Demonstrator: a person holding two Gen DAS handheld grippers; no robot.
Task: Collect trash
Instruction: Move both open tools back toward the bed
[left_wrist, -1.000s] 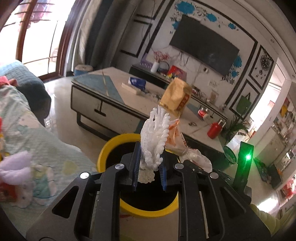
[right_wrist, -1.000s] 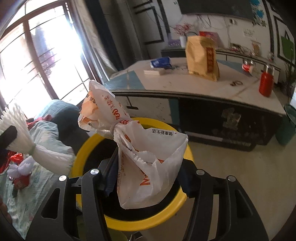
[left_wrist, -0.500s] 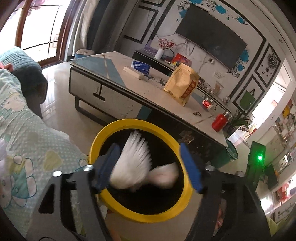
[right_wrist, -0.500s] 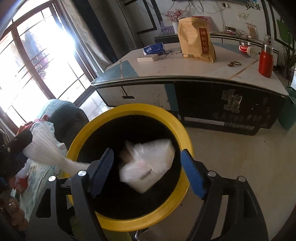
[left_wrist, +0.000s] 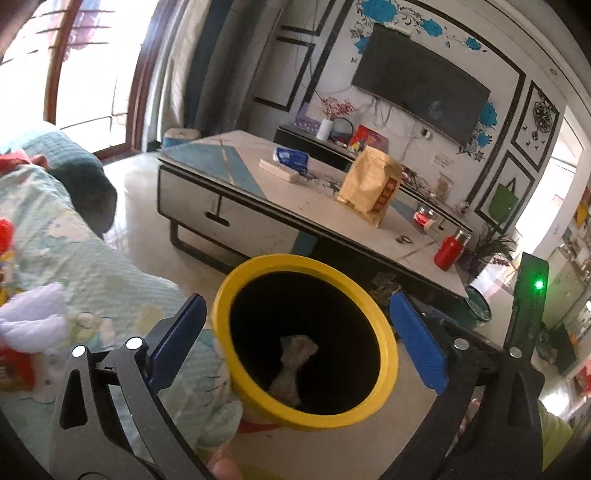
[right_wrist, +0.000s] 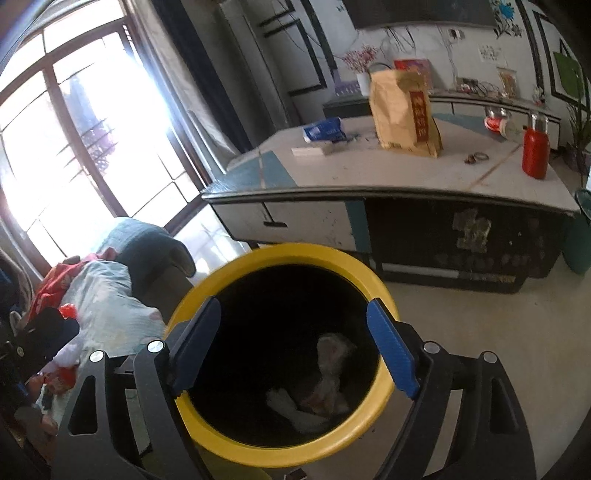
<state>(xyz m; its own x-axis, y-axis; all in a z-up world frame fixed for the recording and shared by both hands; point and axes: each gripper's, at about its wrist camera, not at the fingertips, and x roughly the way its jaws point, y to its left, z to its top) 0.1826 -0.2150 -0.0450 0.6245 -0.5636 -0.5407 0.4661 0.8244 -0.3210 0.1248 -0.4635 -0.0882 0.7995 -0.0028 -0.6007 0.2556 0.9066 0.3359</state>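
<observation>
**Trash dim in the bin's depths**

Both grippers hang over the yellow bin (left_wrist: 306, 343), jaws opening with nothing between them. The left gripper (left_wrist: 295, 343) shows only a pale crumpled bag (left_wrist: 293, 365) at the dark bottom. The right gripper (right_wrist: 293, 343) shows the bag (right_wrist: 330, 373) beside a white scrap (right_wrist: 295, 410), both murky and hard to identify. The bin's base is cut off behind the fingers (right_wrist: 391, 350).
</observation>
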